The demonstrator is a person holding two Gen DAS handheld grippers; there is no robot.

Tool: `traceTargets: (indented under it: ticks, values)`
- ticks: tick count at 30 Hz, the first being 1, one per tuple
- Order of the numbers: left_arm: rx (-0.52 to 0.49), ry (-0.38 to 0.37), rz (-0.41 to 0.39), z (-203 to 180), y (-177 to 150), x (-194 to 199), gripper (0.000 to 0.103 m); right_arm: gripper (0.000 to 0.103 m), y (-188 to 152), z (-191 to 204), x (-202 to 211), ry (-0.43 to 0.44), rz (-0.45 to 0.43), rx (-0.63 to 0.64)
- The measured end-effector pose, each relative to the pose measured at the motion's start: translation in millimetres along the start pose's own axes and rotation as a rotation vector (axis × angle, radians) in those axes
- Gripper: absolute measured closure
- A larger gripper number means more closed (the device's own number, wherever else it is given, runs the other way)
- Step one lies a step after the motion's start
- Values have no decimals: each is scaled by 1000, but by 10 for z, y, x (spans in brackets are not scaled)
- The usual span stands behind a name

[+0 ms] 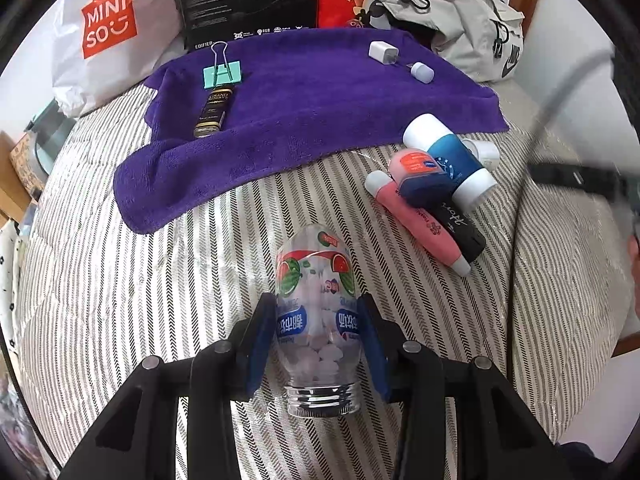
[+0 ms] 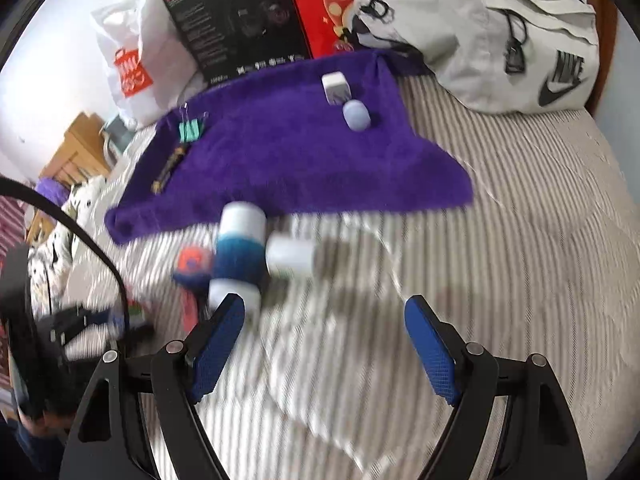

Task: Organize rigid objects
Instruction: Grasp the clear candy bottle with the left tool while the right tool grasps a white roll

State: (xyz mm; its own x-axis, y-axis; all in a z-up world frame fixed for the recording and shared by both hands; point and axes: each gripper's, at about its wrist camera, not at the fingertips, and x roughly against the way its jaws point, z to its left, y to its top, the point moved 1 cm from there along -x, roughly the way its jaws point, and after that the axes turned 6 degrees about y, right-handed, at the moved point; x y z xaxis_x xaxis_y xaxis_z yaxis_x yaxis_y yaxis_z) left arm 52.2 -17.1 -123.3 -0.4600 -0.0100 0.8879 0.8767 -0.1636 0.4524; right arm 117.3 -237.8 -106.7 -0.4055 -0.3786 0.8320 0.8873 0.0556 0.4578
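Your left gripper [image 1: 318,334] clamps the clear plastic candy bottle [image 1: 316,300] over the near striped bedcover [image 1: 120,300]; its silver cap end points toward you. Your right gripper [image 2: 325,344] stands open and empty. Motion blur obscures the blue-and-white cylindrical bottle [image 2: 240,252] just beyond its left finger; labels unreadable.
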Motion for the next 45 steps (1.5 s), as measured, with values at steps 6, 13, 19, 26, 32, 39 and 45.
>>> traceTargets:
  ticks: [6,13,19,26,32,39,45]
  values:
    - [-3,4,3,-24,11,9,63,21,170,132,-337,-74,-9,21]
    - [-16,8,4,-34,14,6,63,34,114,115,-475,-132,-25,61]
    - [-19,1,-1,-27,10,2,63,65,45,-23,-405,-156,-5,100]
    - [-20,9,-10,-37,1,7,62,65,68,-69,-414,-145,-7,119]
    - [-4,7,-21,-29,-9,18,63,66,57,5,-454,-180,-9,170]
    - [5,-22,-22,16,-11,40,64,72,79,-54,-403,-138,16,137]
    - [104,-140,7,248,-8,76,64,72,21,-52,-234,-98,3,117]
